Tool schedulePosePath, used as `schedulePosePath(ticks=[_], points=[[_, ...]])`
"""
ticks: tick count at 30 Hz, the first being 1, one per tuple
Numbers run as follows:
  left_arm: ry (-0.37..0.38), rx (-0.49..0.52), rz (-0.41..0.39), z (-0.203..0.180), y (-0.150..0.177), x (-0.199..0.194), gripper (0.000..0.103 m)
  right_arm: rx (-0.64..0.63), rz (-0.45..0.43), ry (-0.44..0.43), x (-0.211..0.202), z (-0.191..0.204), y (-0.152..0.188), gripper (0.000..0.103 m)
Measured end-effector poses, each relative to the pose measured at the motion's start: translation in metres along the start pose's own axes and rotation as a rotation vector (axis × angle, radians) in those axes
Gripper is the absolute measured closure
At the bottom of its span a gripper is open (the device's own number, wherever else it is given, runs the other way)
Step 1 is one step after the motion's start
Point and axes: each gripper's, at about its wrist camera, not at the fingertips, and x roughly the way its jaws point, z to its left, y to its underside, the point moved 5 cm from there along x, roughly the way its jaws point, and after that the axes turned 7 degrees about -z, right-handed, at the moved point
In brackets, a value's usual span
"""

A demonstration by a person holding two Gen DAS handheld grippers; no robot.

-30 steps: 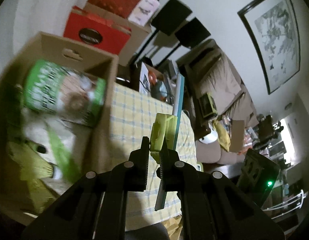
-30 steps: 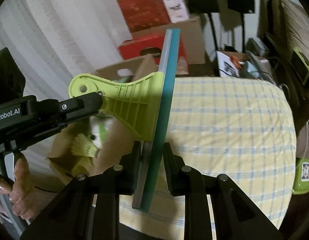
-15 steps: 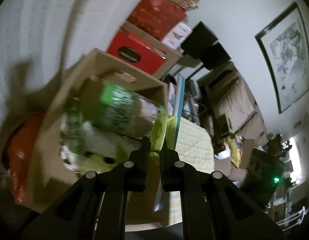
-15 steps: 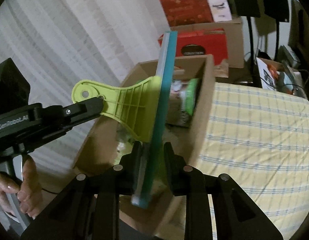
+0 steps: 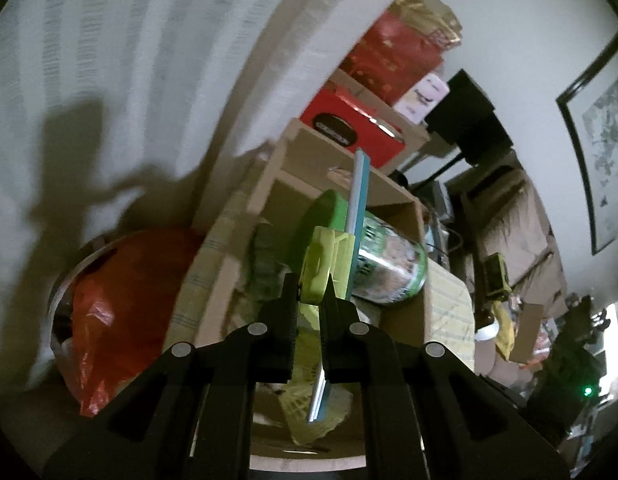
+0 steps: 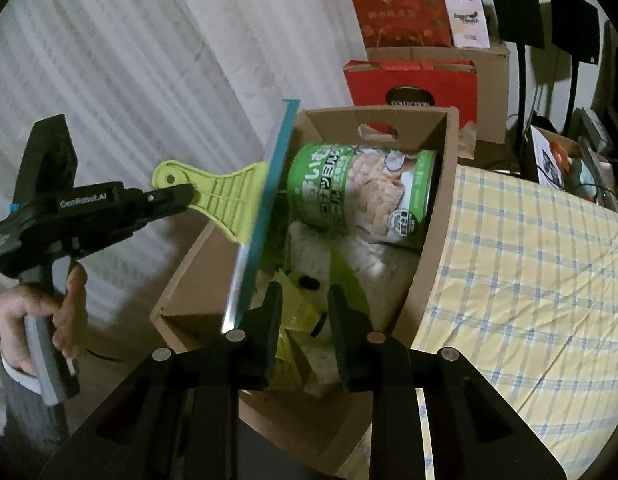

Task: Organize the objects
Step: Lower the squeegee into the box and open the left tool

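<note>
A lime-green squeegee [image 6: 225, 200] with a long teal blade [image 6: 265, 208] hangs over the open cardboard box [image 6: 429, 232]. My left gripper [image 5: 311, 304] is shut on the squeegee's handle [image 5: 325, 268]; it also shows in the right wrist view [image 6: 181, 196]. My right gripper [image 6: 303, 304] is open, its fingers standing apart just right of the blade's lower end, and holds nothing. In the box lie a green-labelled canister [image 6: 361, 192], a white soft toy and yellow-green packets.
The box stands at the edge of a table with a yellow checked cloth [image 6: 529, 280]. Behind it are red gift boxes [image 6: 413, 84] and brown cartons. A bin with an orange bag [image 5: 121, 300] sits left of the box. A white curtain hangs on the left.
Both grippers carried the squeegee leftward from above the table to above the box. My right gripper has opened and let go of the blade; the left still holds the handle.
</note>
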Motion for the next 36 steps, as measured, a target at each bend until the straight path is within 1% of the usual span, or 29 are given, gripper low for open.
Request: schedulePosePath(ticks=[4,7,11,20,26,29,30,32,34,35,36], points=[[-0.054,0.014,-0.007,0.012,0.0,0.006,0.094,0.007,0.01,0.008,0.003,-0.004,0.004,0.078],[-0.08,0.017,0.011,0.019,0.002,0.017,0.094,0.006,0.014,0.011,0.004,-0.005,0.006,0.078],[-0.105,0.043,0.043,0.019,0.008,0.032,0.094,0.006,0.02,0.021,0.004,-0.008,0.01,0.078],[-0.222,0.209,0.039,0.001,0.02,0.048,0.094,0.034,0.024,0.03,0.006,-0.022,0.013,0.078],[-0.265,0.27,0.056,-0.01,0.019,0.065,0.094,0.028,0.029,0.028,0.005,-0.02,0.016,0.078],[-0.285,0.301,0.086,-0.012,0.021,0.073,0.094,0.026,0.024,0.033,0.003,-0.02,0.016,0.078],[-0.279,0.299,0.099,-0.012,0.022,0.074,0.093,0.024,0.022,0.035,0.002,-0.021,0.017,0.077],[-0.256,0.273,0.123,-0.011,0.024,0.074,0.082,0.022,0.02,0.038,0.0,-0.021,0.017,0.077],[-0.227,0.243,0.123,-0.009,0.024,0.068,0.057,0.022,0.018,0.042,-0.002,-0.022,0.017,0.075],[-0.217,0.228,0.11,-0.009,0.023,0.063,0.053,0.022,0.018,0.043,-0.002,-0.022,0.017,0.075],[-0.205,0.217,0.097,-0.009,0.021,0.058,0.052,0.022,0.016,0.044,-0.003,-0.023,0.018,0.075]])
